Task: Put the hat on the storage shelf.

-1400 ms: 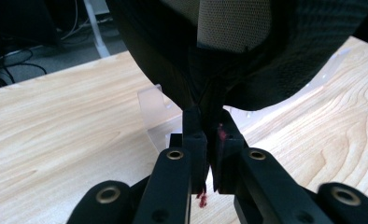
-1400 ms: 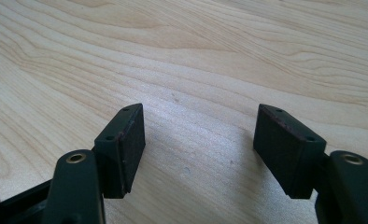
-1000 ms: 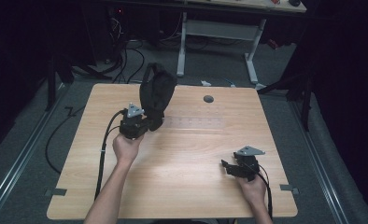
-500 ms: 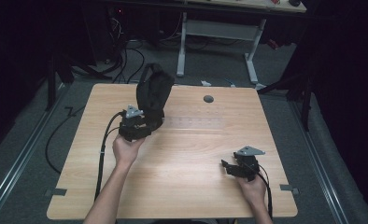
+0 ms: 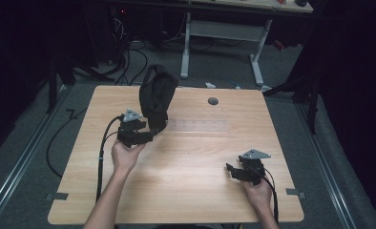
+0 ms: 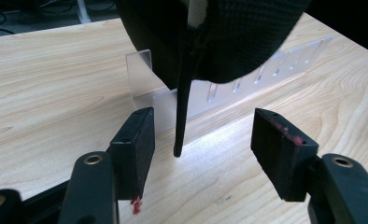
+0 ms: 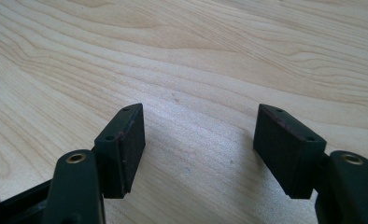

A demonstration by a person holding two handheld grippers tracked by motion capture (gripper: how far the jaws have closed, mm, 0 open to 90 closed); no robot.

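A black fabric item (image 5: 156, 98), perhaps a cap, stands propped on a clear plastic rack (image 5: 200, 125) at the table's back left. In the left gripper view its knit body (image 6: 238, 42) hangs over the rack (image 6: 149, 93), and a thin black strap (image 6: 181, 112) dangles down to the wood. My left gripper (image 5: 147, 134) sits just in front of it, open, with the strap a little beyond its jaws (image 6: 203, 135). My right gripper (image 5: 230, 171) rests near the front right, open over bare wood (image 7: 198, 135).
The wooden table (image 5: 191, 191) has a round cable hole (image 5: 213, 101) near its back edge. A cable (image 5: 102, 143) trails from the left gripper off the front left. Dark floor, cables and a desk frame (image 5: 222, 28) lie behind.
My left gripper has drawn back slightly toward the person, away from the black item. The right gripper has stayed put.
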